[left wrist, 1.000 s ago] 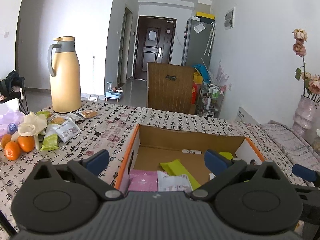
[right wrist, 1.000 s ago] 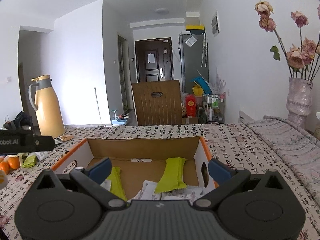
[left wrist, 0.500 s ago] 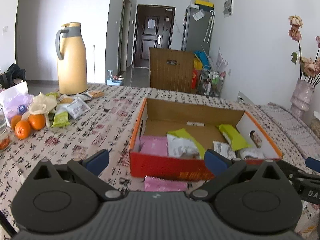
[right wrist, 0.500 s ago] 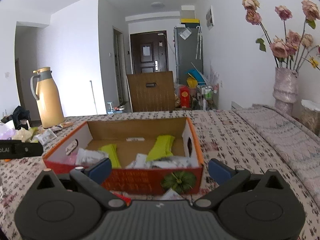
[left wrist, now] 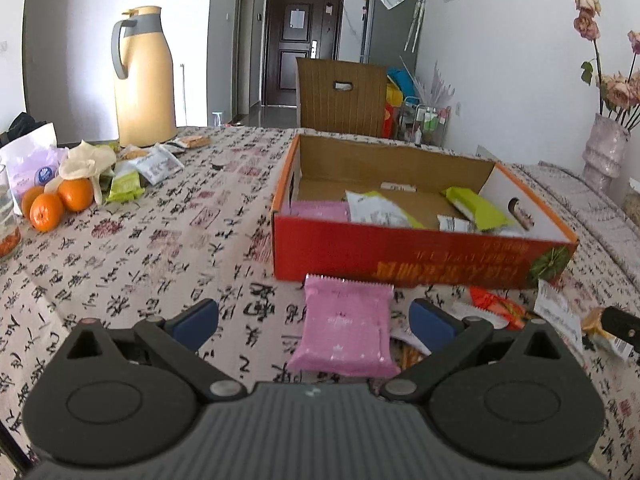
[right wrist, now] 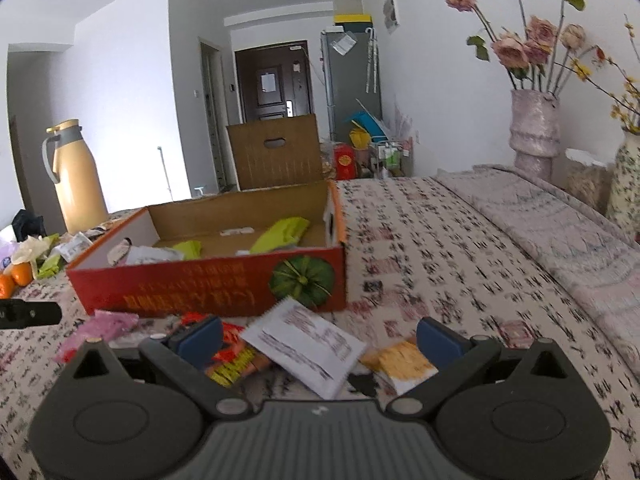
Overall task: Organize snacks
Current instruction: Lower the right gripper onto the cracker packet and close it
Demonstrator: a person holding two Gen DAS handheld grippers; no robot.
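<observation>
The left gripper fills the bottom of its frame with its jaws spread wide and nothing between the blue pads; a pink snack packet lies flat on the tablecloth in the gap between them, untouched, its serrated top edge just in front of the red wall of the cardboard box. The right gripper is likewise wide open and holds nothing, hovering over a loose heap of packets at lower centre: a white packet with printed text lies tilted on top, a red-and-orange packet partly under it beside the left pad, and a yellow packet near the right pad. In that view the pink packet sits at lower left, close to the box's front. The box, with a green pumpkin printed on its front corner, stands in the middle of the frame and holds green packets and white ones. In the left view, its inside shows a pink packet, a white one and a green one. At the left of that frame, more snack packets lie near oranges and a tan thermos jug. A vase of dried roses stands at the upper right of the right view.
</observation>
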